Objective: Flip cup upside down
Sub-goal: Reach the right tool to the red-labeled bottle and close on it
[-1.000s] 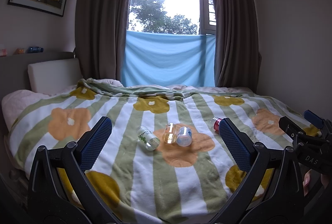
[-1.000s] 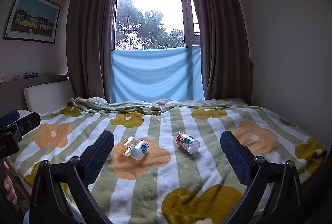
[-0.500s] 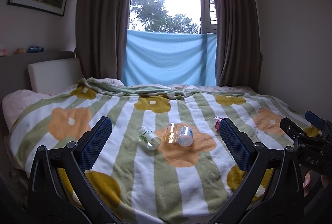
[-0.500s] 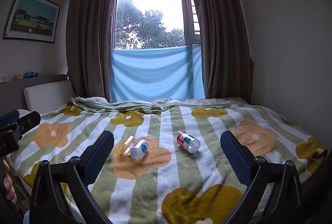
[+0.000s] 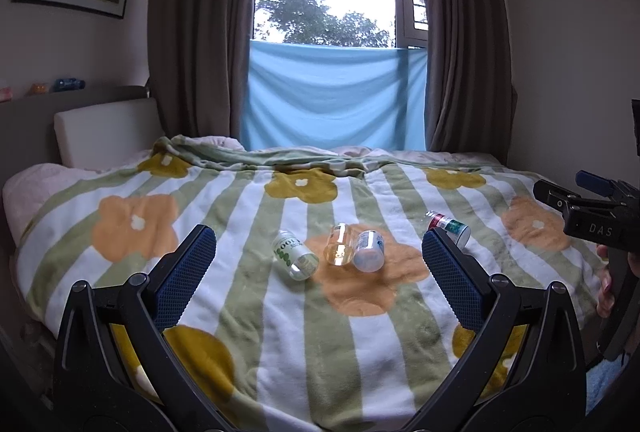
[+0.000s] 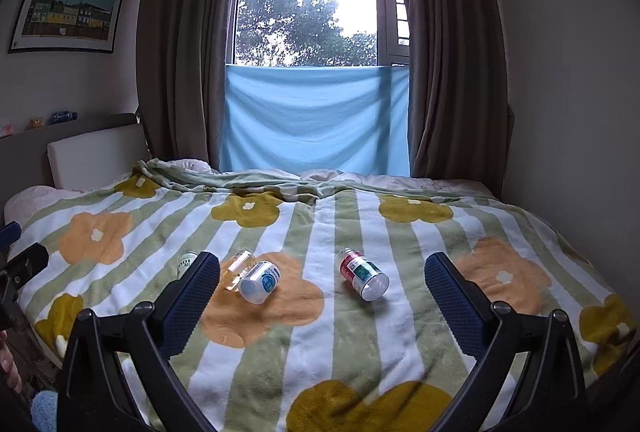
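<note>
A: Fleece, striped green and white with orange and mustard flowers: that is the blanket [image 5: 280,316] over the bed, and four cups lie on their sides on it.

B: Which ones, and where?

A: Left to right in the left wrist view: a clear cup with green print [image 5: 294,255], an amber cup [image 5: 339,250] touching a white cup with a blue label [image 5: 369,251], both on an orange flower, and well to the right a red and green cup [image 5: 448,228], partly behind a finger pad.

B: And from the right wrist?

A: The red and green cup [image 6: 363,274] lies near the middle, mouth towards the camera. The amber cup [image 6: 239,269] and the white cup with a blue label [image 6: 259,281] sit to its left, touching. The clear cup with green print [image 6: 186,263] peeks out behind the left finger.

B: The grippers?

A: Left gripper [image 5: 318,274] has its jaws spread wide with nothing between them, above the near part of the bed. Right gripper [image 6: 322,290] is likewise spread wide and holds nothing.

B: Behind the bed?

A: A blue cloth [image 6: 316,118] across the lower window, between brown curtains [image 6: 456,44].
</note>
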Motion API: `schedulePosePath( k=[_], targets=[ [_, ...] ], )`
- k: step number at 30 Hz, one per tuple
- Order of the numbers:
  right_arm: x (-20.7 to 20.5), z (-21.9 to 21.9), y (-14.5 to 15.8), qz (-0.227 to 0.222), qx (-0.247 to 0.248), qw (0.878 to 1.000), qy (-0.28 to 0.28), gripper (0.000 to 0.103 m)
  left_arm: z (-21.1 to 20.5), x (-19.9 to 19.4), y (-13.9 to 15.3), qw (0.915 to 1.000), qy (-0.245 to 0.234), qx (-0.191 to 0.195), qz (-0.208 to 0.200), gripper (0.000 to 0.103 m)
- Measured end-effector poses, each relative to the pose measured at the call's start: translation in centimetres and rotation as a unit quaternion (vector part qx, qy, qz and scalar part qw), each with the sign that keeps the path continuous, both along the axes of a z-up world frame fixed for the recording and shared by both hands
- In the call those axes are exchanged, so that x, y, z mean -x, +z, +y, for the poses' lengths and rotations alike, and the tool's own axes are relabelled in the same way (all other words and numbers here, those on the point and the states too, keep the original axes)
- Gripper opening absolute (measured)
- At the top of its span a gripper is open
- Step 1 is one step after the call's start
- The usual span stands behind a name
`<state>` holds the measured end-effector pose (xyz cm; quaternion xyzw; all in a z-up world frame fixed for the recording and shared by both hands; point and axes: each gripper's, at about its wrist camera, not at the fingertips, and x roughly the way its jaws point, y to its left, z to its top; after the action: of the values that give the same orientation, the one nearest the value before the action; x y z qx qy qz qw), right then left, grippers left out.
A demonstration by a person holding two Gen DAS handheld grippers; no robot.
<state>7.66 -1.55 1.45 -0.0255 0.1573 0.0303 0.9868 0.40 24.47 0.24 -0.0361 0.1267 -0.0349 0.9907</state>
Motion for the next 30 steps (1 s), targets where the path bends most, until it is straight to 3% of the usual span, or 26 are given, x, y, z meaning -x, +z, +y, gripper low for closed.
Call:
schedulePosePath(
  k=[5, 11, 20, 23, 26, 30],
  targets=[
    [-7.6, -2.0, -0.7, 0.072, 0.008, 0.996, 0.045, 0.102, -0.2, -2.1, -1.2, 0.9997, 0.011, 0.002, 0.024, 0.103],
    [-17.5, -3.1, -3.4, 0.147, 0.077, 0.984, 0.07, 0.102, -0.4, -5.0, -3.1, 0.9982, 0.025, 0.001, 0.055, 0.103],
    [-31.6, -4.7, -10.1, 0.304, 0.097, 0.94, 0.121, 0.102, -0.7, -9.2, -5.8, 0.9941, 0.047, -0.004, 0.097, 0.103],
    [-35.0, -4.9, -12.0, 0.331, 0.117, 0.926, 0.135, 0.102, -0.8, -10.2, -6.6, 0.9933, 0.05, -0.008, 0.104, 0.103],
    [-37.5, -4.9, -14.1, 0.37, 0.14, 0.908, 0.138, 0.095, -1.0, -11.1, -7.4, 0.9919, 0.054, -0.015, 0.114, 0.103],
    [-40.0, -5.4, -17.1, 0.432, 0.132, 0.882, 0.136, 0.085, -1.3, -12.0, -8.4, 0.9904, 0.053, -0.019, 0.127, 0.103]
  ],
)
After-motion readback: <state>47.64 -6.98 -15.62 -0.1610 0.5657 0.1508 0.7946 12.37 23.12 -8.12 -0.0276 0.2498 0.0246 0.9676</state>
